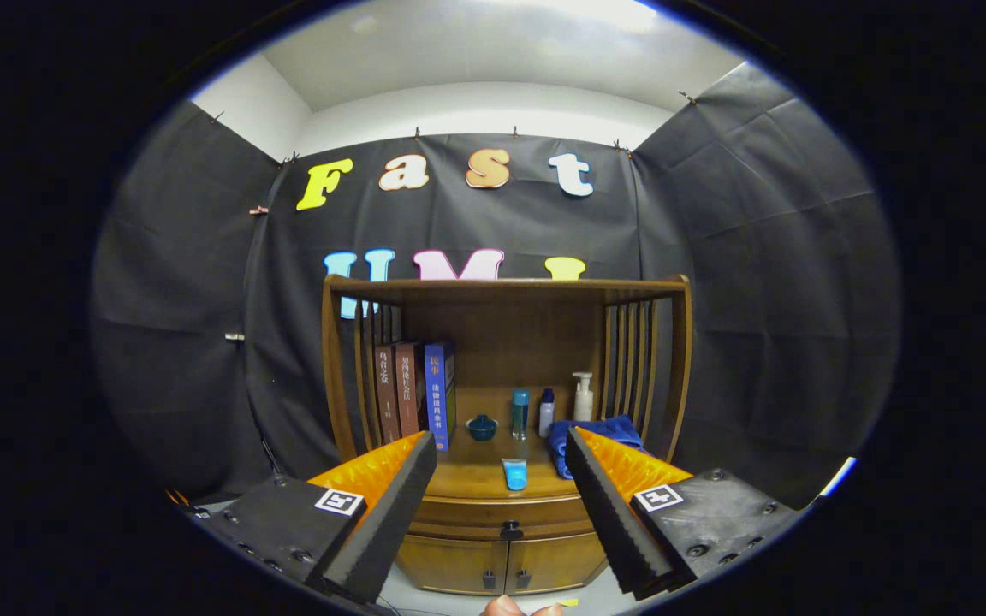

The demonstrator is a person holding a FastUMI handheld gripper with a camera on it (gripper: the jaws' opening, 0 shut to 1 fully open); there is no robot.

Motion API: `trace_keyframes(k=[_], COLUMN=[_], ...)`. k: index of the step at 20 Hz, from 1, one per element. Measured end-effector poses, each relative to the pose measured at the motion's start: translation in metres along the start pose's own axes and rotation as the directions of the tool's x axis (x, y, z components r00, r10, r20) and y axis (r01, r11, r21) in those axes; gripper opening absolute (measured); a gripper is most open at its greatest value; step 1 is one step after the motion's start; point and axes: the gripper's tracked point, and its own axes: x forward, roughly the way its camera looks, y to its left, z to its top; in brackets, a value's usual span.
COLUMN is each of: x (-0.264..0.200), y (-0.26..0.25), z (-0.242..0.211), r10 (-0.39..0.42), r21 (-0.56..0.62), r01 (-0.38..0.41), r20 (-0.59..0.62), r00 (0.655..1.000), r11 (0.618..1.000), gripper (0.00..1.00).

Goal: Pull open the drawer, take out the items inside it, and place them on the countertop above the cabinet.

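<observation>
Hand-held gripper (pixel 501 505) released, fingers spread wide, well short of the closed drawer.

Left to right: upright hardcover books (pixel 414 392), round blue lidded bowl (pixel 482 427), slim plastic bottles (pixel 531 412), folded blue towel (pixel 589 438) on the wooden cabinet's tabletop (pixel 476 479). Below, the smooth curved wooden drawer (pixel 501 516) with its small dark knob (pixel 511 530): best centre on the knob, pinch squarely, pull straight.

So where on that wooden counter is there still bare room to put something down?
The countertop is bare between the teal bowl and the blue tube, and left of the tube. The right is crowded: bottles, pump bottle, blue towel. Books fill the left. The gripper is open.
</observation>
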Motion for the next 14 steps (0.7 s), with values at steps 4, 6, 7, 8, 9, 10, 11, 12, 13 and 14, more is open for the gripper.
trace_keyframes(k=[4,6,7,8,9,10,11,12,13,14], x=[0.003,0.000,0.000,-0.002,-0.003,-0.003,-0.003,-0.004,-0.003,-0.003], y=[0.003,0.004,0.004,0.004,0.003,0.002,0.002,0.004,0.005,0.005], z=[-0.019,-0.013,-0.011,-0.009,-0.009,-0.009,-0.009,-0.008,-0.008,-0.007], r10=[0.011,0.015,0.017,0.017,0.012,0.007,0.005,0.006,0.006,0.004], r21=[-0.004,-0.030,-0.046,-0.057,-0.059,-0.052,-0.041,-0.035,-0.037,-0.045], r01=[-0.011,-0.015,-0.018,-0.017,-0.012,-0.007,-0.005,-0.006,-0.005,-0.004], r20=[-0.044,-0.026,-0.016,-0.007,-0.002,0.000,0.003,0.004,0.005,0.006], r00=[0.999,1.000,1.000,1.000,1.000,1.000,1.000,1.000,1.000,1.000], r11=[1.000,0.999,0.999,0.998,0.998,0.999,0.999,0.999,0.999,0.999], gripper=[0.99,0.99,0.99,0.99,0.99,0.99,0.99,0.99,0.99,0.99])
